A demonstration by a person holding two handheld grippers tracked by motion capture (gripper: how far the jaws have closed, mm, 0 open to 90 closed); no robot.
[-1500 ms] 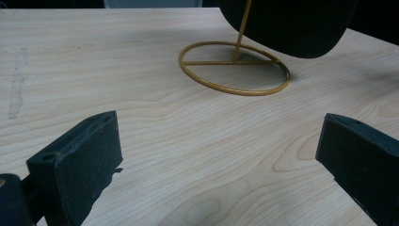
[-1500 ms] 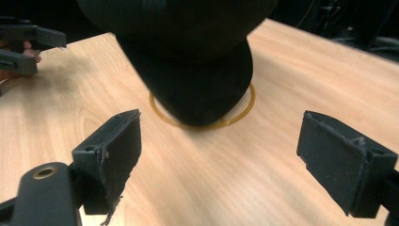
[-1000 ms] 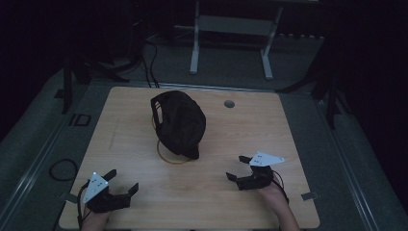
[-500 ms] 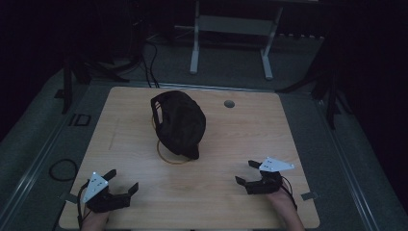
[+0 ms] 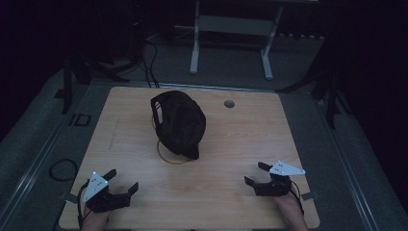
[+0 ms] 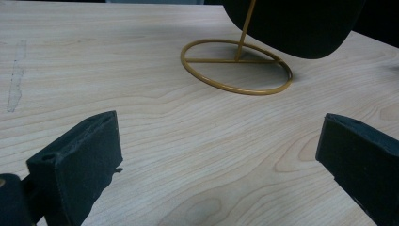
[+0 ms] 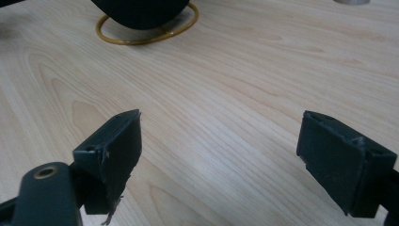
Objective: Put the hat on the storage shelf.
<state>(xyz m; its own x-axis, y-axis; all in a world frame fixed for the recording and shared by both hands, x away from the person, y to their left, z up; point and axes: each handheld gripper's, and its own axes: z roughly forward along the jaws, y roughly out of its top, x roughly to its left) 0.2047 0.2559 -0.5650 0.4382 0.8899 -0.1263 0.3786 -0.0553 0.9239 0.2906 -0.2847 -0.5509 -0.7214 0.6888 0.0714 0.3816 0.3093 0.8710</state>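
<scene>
Your left gripper (image 5: 124, 182) sits low at the near left corner of the table (image 5: 240, 144), jaws wide and holding nothing. Your right gripper (image 5: 256, 174) sits at the near right, jaws wide too. The black cap (image 5: 179, 122) hangs on its gold stand (image 5: 166, 155) mid-table, well apart from both.

Table (image 5: 231, 144) pale wood, matt, grained; cap (image 5: 180, 122) black matt cloth; stand ring (image 6: 235, 66) glossy gold metal.
</scene>
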